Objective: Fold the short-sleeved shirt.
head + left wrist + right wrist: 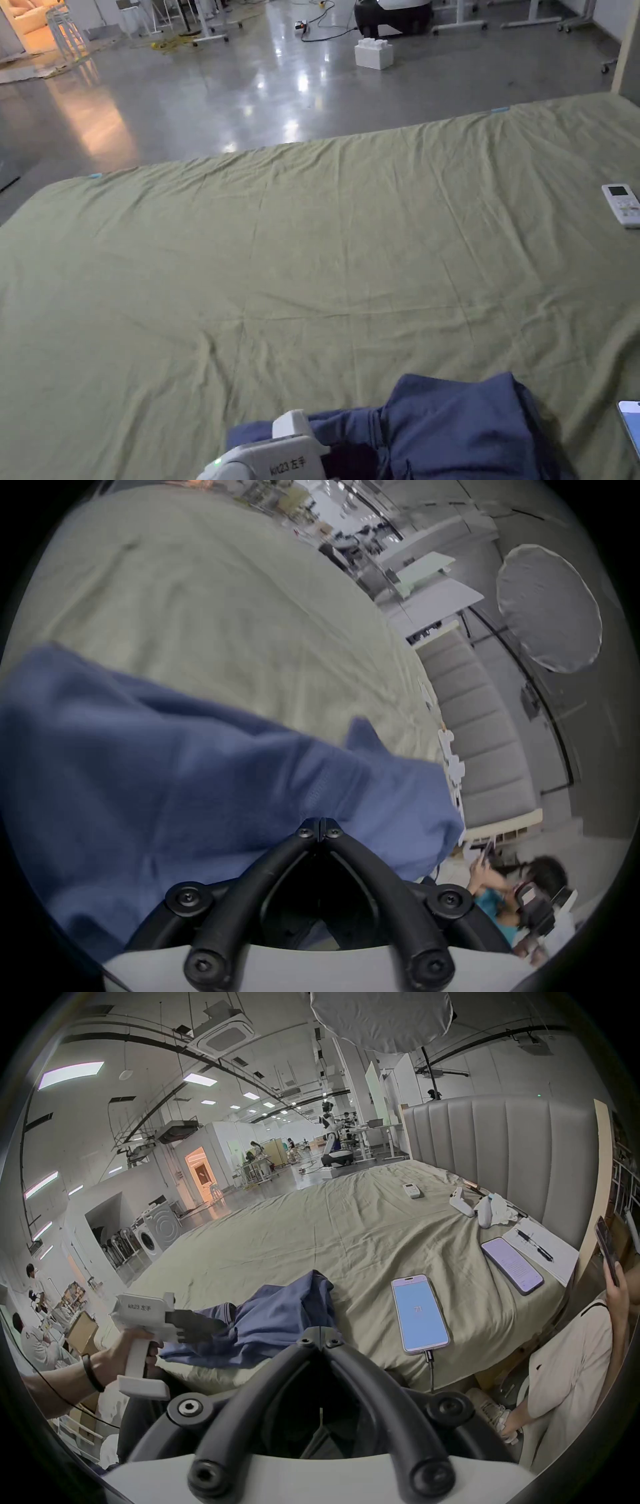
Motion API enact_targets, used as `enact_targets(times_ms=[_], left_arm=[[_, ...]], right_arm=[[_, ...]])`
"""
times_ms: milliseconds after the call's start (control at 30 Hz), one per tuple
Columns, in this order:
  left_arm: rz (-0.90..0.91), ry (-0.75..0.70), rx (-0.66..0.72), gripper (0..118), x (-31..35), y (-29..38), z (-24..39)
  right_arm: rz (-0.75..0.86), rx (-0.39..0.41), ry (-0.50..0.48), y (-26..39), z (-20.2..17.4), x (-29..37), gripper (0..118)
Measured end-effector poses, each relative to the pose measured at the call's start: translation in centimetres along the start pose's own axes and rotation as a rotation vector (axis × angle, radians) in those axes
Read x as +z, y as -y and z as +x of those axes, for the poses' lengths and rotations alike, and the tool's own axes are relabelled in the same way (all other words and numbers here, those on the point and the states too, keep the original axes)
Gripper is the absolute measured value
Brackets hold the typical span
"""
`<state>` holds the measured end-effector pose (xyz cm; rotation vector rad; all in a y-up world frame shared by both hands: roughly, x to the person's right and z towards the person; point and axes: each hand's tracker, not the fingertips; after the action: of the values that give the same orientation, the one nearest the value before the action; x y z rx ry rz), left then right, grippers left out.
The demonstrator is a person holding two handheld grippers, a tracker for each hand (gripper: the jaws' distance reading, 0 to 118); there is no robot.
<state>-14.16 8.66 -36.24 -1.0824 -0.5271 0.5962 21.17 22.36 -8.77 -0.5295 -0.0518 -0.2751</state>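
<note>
The left gripper [319, 821] has its jaws drawn together at the tips, pressed into a bunched edge of the blue short-sleeved shirt [180, 778]; whether cloth actually sits between both jaws cannot be told, though the right gripper view shows its dark jaws [201, 1326] reaching into the cloth. The right gripper [320, 1329] has its jaws closed tip to tip and holds nothing; it hangs just off the near edge of the bed, close beside the shirt.

The shirt lies crumpled in a heap at the near edge of the bed [312, 250], partly lifted into folds, with no sleeve or hem laid flat. Judging from this, the folding has not truly begun: the shirt has yet to be spread out, smoothed, and folded.

The green sheet beyond the shirt is wide and bare, giving ample room to spread it forward and to the left. To the right, a lit phone [419, 1312] lies near the shirt, close to the near edge, with a second phone [512, 1265] and a remote control [622, 204] farther off. A seated person [568, 1373] is just beyond that right corner.
</note>
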Motion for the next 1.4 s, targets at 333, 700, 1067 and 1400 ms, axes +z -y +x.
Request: enact_targets(times_ms=[333, 700, 1067, 1400], left_arm=[[0.082, -0.065, -0.105, 27, 3.8, -1.1, 1.8], [0.185, -0.122, 0.394, 94, 12.5, -4.4, -12.8], [0.163, 0.012, 0.384, 13, 9.9, -3.9, -10.8], [0.32, -0.204, 0.074, 13, 24.6, -8.2, -6.8]], right_arm=[[-0.019, 0.038, -0.051, -0.4, -1.3, -1.7, 0], [-0.012, 0.066, -0.17, -0.9, -3.5, -2.3, 0], [-0.021, 0.07, -0.11, -1.2, -3.4, -1.3, 0], [-0.029, 0.086, -0.178, -1.2, -4.8, -2.4, 0]])
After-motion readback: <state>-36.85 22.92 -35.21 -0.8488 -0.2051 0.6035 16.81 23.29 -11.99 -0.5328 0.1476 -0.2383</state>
